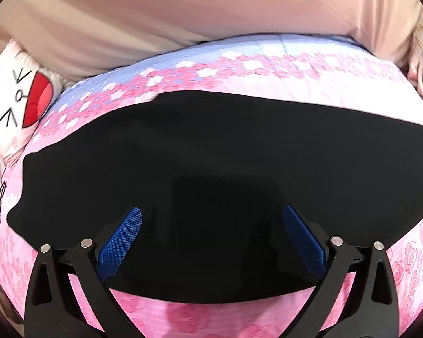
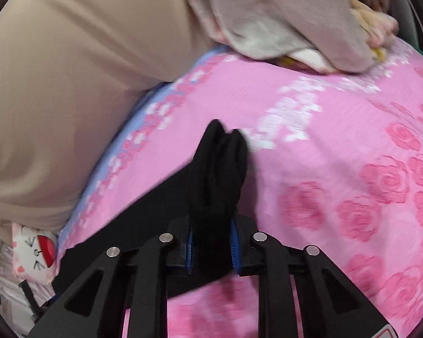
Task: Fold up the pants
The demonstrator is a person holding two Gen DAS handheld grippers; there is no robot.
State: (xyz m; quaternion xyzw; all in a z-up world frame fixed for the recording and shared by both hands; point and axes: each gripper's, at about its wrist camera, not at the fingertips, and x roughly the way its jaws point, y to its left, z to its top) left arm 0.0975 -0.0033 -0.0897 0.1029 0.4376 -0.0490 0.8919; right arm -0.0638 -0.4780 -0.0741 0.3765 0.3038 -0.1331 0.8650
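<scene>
One end of the black pants is clamped in the right hand-held gripper at lower centre while the left hand-held gripper hovers released, so it seems the fold begins once the left grasps cloth.

We see the pants lying spread across the bed, under the left gripper, whose jaws stand apart above the cloth. A pillow lies at the bed's left edge. The right gripper has a bunched end (lifted, pointing forward) between its jaws.
</scene>
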